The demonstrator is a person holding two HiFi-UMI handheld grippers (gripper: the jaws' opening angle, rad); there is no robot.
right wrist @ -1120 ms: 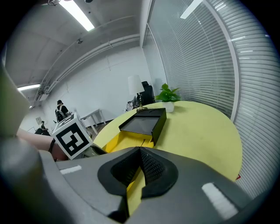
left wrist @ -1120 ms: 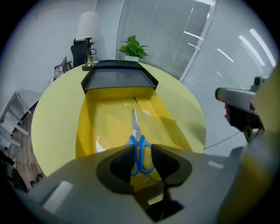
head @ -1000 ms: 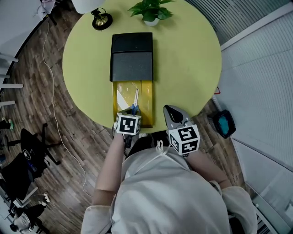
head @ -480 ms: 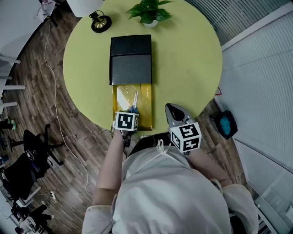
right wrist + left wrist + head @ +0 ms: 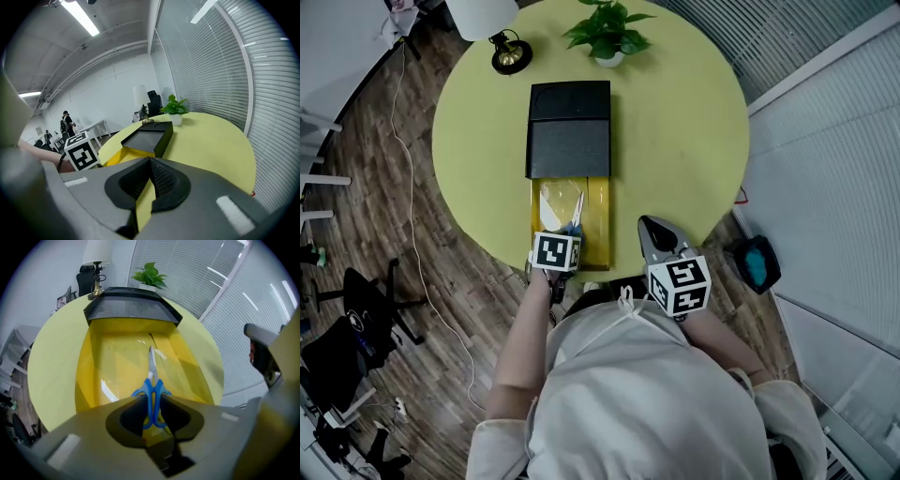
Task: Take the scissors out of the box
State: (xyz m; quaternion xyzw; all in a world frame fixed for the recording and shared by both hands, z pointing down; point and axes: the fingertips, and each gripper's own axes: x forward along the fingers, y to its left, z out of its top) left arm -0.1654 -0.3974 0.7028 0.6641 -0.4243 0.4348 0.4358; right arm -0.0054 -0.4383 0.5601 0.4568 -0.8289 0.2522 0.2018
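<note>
The scissors (image 5: 151, 363), blue handles and steel blades, lie in the yellow tray of the box (image 5: 115, 364), blades pointing away from me. My left gripper (image 5: 152, 398) points steeply down over the tray's near end. Its jaws are closing, and the pads press on the blue handles from both sides. In the head view the left gripper (image 5: 570, 229) covers the handles, and only the blades of the scissors (image 5: 578, 201) show in the tray (image 5: 602, 206). My right gripper (image 5: 650, 226) hovers shut beside the tray, at the table's near edge, holding nothing.
The box's black sleeve (image 5: 570, 127) covers the tray's far half. A potted plant (image 5: 607, 33) and a lamp with a brass base (image 5: 508, 52) stand at the back of the round yellow-green table (image 5: 684, 122). Office chairs and a cable are on the wooden floor to the left.
The head view has shifted a little. Both grippers keep about the same places, the left one over the scissors' handles.
</note>
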